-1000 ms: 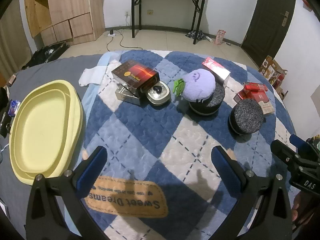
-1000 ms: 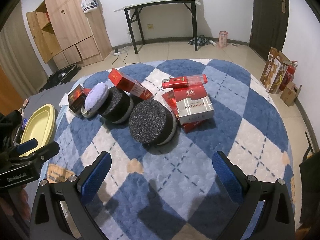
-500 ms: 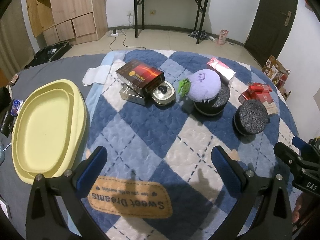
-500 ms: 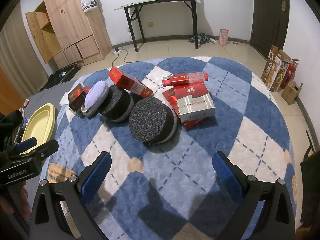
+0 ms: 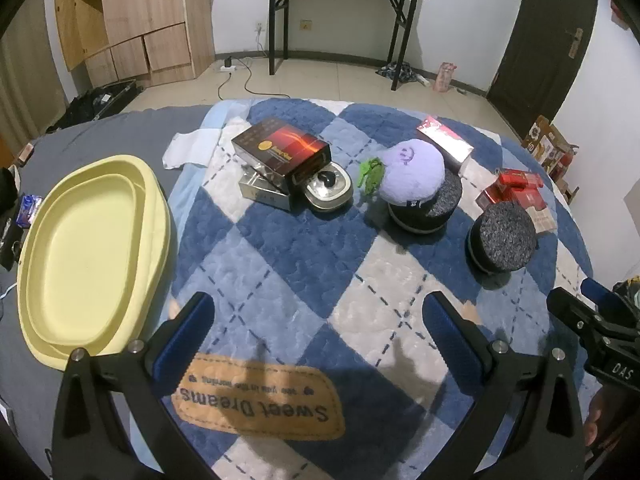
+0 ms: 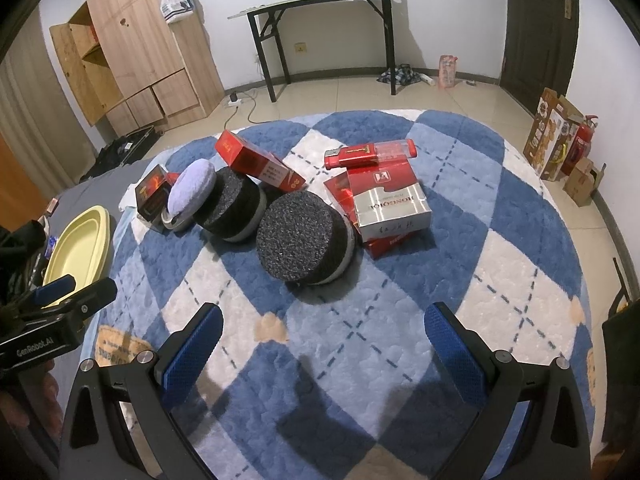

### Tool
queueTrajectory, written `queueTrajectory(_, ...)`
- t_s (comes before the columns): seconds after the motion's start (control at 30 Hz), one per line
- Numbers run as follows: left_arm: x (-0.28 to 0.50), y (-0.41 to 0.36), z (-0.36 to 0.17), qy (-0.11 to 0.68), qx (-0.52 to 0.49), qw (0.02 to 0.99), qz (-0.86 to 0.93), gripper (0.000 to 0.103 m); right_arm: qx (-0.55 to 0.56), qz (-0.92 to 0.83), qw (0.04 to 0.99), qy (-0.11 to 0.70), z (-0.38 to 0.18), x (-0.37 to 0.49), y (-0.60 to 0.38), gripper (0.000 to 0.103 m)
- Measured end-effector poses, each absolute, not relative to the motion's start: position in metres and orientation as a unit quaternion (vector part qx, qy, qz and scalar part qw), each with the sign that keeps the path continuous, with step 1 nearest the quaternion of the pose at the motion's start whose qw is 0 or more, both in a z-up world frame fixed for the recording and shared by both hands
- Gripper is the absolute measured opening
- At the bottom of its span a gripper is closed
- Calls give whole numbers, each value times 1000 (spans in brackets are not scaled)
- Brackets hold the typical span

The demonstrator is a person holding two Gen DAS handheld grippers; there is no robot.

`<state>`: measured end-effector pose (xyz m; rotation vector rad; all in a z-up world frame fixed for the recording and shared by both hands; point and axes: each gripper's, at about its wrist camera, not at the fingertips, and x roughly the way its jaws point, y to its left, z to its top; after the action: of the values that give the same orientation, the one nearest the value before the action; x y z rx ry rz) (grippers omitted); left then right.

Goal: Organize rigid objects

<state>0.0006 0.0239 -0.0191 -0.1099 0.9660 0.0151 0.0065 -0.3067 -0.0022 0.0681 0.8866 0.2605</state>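
Note:
On a blue and white quilt lie a dark orange-printed box point(image 5: 282, 148) on a metal tin point(image 5: 264, 194), a round metal lid point(image 5: 329, 192), a purple plush point(image 5: 412, 170) on a black foam disc point(image 5: 424, 212), a second black foam disc point(image 5: 502, 236) point(image 6: 302, 236), and red and silver cartons point(image 6: 384, 200) point(image 5: 520, 192). A red box point(image 6: 258, 160) leans on the far disc point(image 6: 234, 208). My left gripper point(image 5: 320, 332) is open and empty above the quilt's near part. My right gripper point(image 6: 324, 344) is open and empty, in front of the near disc.
A yellow oval tray point(image 5: 88, 248) point(image 6: 80, 244) lies at the left on the grey sheet. A white cloth point(image 5: 192, 148) lies behind it. A "Sweet Dreams" label point(image 5: 260, 400) is under the left gripper. A black table point(image 5: 340, 20) and a wooden cabinet point(image 5: 136, 20) stand behind.
Both grippers have drawn back and risen slightly, so the objects look a little farther away. Nothing on the quilt has moved. Both grippers stay open.

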Motion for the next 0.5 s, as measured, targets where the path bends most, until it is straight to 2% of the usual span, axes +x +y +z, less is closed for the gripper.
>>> queueTrajectory(0.5, 28, 39, -21, 466, -72, 882, -21, 103, 90, 117, 887, 438, -13, 26, -330, 103)
